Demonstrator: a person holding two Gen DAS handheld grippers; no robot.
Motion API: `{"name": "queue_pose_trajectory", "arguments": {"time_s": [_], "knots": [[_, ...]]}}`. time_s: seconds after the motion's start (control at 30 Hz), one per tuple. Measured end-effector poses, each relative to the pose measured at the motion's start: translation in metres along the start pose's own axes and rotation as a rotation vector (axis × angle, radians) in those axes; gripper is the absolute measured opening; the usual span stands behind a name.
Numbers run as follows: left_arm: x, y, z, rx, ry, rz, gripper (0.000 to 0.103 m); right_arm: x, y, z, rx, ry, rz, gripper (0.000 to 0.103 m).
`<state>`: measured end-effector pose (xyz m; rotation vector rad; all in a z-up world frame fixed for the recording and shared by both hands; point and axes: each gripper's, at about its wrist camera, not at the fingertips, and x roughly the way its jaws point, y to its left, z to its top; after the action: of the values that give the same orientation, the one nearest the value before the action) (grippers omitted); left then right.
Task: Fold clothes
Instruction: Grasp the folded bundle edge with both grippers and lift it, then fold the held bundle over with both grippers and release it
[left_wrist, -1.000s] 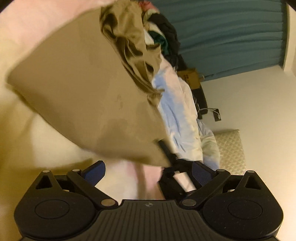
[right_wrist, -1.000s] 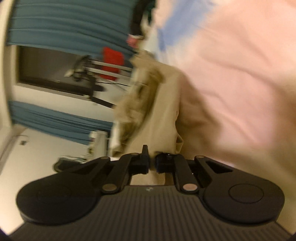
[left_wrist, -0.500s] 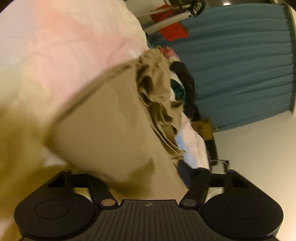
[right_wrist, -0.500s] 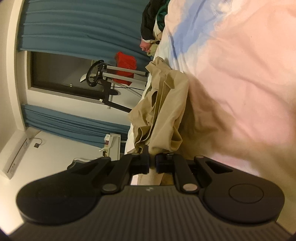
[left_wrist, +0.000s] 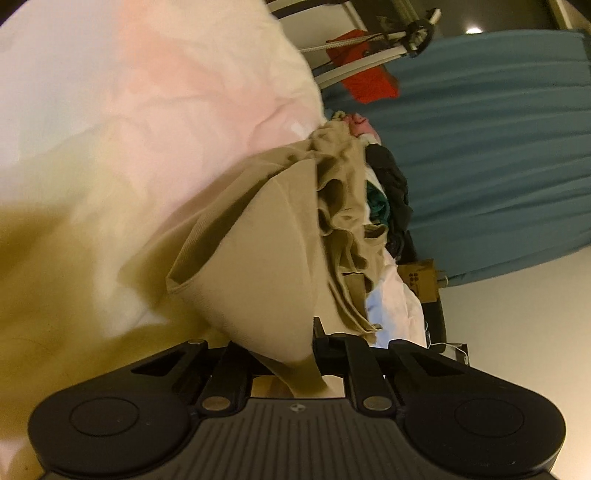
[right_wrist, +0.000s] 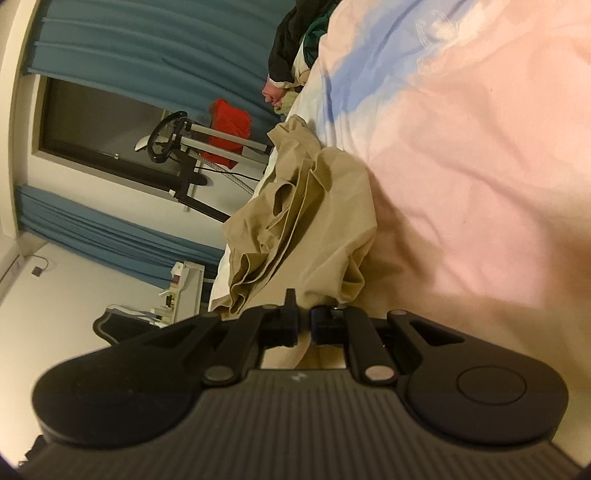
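A tan garment (left_wrist: 266, 251) lies on a pink bed sheet (left_wrist: 155, 110), part smooth, part bunched in folds. My left gripper (left_wrist: 291, 350) is shut on its near edge; the cloth drapes over the jaws and hides the fingertips. In the right wrist view the same tan garment (right_wrist: 314, 221) lies crumpled on the pink sheet (right_wrist: 480, 166). My right gripper (right_wrist: 304, 325) is shut on a fold of it, jaws nearly together with cloth between.
A pile of dark, green and pink clothes (left_wrist: 388, 192) lies beyond the garment at the bed's far end, also in the right wrist view (right_wrist: 295, 55). Teal curtains (left_wrist: 498, 147), a red item on a metal rack (right_wrist: 229, 129) and a cardboard box (left_wrist: 417, 280) stand beyond the bed.
My left gripper went from open to shut on the garment's edge and came down toward the bed. My right gripper stayed shut on the cloth as the garment settled on the sheet.
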<state>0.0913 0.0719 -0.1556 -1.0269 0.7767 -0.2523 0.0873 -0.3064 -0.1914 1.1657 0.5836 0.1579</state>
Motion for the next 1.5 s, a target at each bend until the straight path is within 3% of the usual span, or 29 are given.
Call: {"name": "queue_pose_trajectory", "arguments": {"time_s": [0.2, 0.47, 0.67, 0.77, 0.9, 1.17, 1.37, 1.5], "knots": [[-0.050, -0.021, 0.001, 0.012, 0.003, -0.097, 0.009, -0.031, 0.032, 0.002, -0.048, -0.007, 0.009, 0.009], [-0.111, -0.050, -0.022, 0.118, 0.057, -0.085, 0.009, -0.112, 0.074, -0.028, -0.168, -0.031, 0.039, 0.009], [-0.156, -0.068, -0.042, 0.187, 0.099, -0.070, 0.009, -0.166, 0.060, -0.055, -0.104, 0.021, 0.058, 0.009], [-0.168, -0.075, -0.046, 0.193, 0.113, -0.060, 0.009, -0.168, 0.062, -0.052, -0.087, 0.024, 0.067, 0.009], [-0.139, -0.104, -0.026, 0.224, 0.090, -0.016, 0.010, -0.140, 0.074, -0.025, -0.097, -0.012, 0.040, 0.009], [-0.024, -0.153, 0.033, 0.334, 0.044, 0.106, 0.015, -0.015, 0.087, 0.048, -0.105, -0.089, -0.090, 0.009], [0.061, -0.132, 0.068, 0.333, 0.100, 0.186, 0.015, 0.058, 0.055, 0.073, -0.113, -0.047, -0.145, 0.010], [0.095, -0.110, 0.079, 0.316, 0.143, 0.204, 0.016, 0.083, 0.029, 0.079, -0.116, -0.005, -0.165, 0.011]]}}
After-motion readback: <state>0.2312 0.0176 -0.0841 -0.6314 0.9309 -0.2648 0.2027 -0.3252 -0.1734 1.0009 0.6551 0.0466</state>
